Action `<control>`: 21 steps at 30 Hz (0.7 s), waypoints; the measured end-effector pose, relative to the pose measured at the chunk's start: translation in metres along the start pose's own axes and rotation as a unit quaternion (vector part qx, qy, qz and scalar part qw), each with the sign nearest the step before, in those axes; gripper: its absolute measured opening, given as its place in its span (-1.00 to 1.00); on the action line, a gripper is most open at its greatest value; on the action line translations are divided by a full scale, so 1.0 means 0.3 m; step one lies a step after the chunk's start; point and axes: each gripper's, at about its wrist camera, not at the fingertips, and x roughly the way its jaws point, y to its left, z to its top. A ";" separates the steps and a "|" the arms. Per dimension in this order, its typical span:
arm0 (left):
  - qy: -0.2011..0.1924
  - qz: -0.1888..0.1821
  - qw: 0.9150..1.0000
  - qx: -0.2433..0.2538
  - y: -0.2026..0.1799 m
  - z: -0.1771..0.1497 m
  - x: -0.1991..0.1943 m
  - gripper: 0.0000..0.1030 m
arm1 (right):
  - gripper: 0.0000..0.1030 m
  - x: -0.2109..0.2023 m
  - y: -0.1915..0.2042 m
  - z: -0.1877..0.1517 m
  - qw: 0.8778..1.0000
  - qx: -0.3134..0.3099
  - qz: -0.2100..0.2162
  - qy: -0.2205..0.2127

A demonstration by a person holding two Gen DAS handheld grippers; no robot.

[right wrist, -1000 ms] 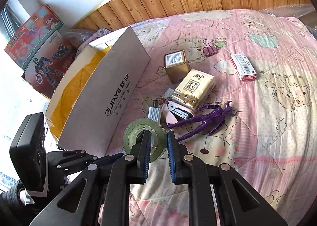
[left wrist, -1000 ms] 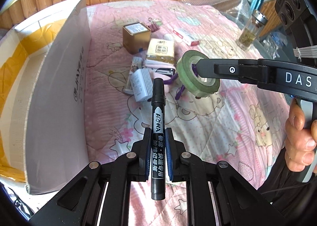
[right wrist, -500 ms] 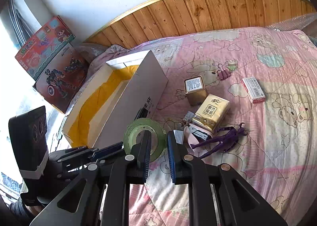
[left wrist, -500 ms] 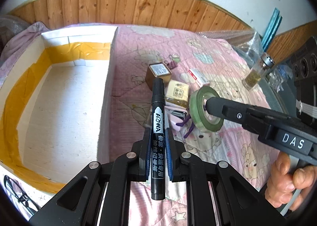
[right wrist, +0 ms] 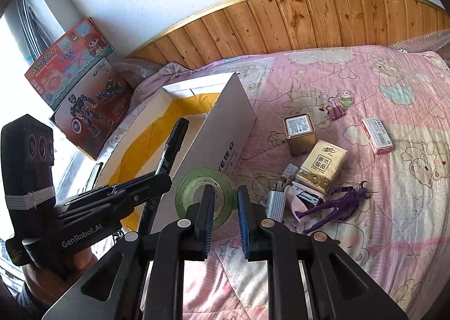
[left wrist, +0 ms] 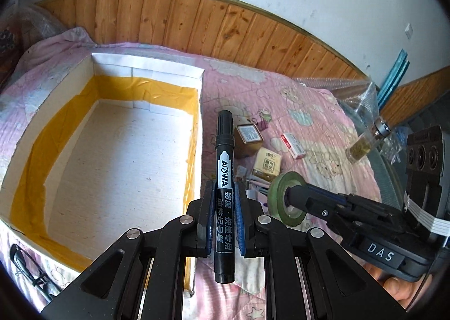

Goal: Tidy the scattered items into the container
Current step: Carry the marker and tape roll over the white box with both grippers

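Observation:
My left gripper (left wrist: 223, 193) is shut on a black AOWA marker (left wrist: 224, 151) and holds it above the right wall of the white cardboard box (left wrist: 118, 157). The marker also shows in the right wrist view (right wrist: 171, 145), over the box (right wrist: 225, 134). My right gripper (right wrist: 224, 193) is shut on a green tape roll (right wrist: 194, 188), held in the air beside the box's outer wall. The roll also shows in the left wrist view (left wrist: 277, 193). The box looks empty inside.
On the pink quilt (right wrist: 393, 193) lie a gold tin (right wrist: 299, 133), a tissue pack (right wrist: 322, 167), a red-and-white small box (right wrist: 377, 136), a purple figure (right wrist: 337, 204), a stapler (right wrist: 305, 196), binder clips (right wrist: 336, 112). A glass jar (left wrist: 367, 141) stands at right. Toy boxes (right wrist: 78, 89) lean left.
Both grippers have risen and moved toward the box with their loads. The marker now hangs over the box's right wall, and the box interior shows more fully.

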 end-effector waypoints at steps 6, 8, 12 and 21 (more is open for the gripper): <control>-0.018 -0.009 1.000 -0.023 0.055 0.056 -0.038 -0.74 | -0.66 0.010 0.101 0.024 1.000 -0.024 0.009 -0.008; -0.027 -0.010 0.999 -0.032 0.078 0.081 -0.051 -0.74 | -0.66 0.012 0.137 0.038 0.999 -0.034 0.010 -0.011; -0.040 -0.013 0.998 -0.047 0.126 0.120 -0.074 -0.74 | -0.66 0.027 0.191 0.065 0.999 -0.047 0.009 -0.012; -0.053 -0.013 0.995 -0.083 0.238 0.190 -0.088 -0.74 | -0.66 0.077 0.269 0.116 0.998 -0.064 0.001 -0.010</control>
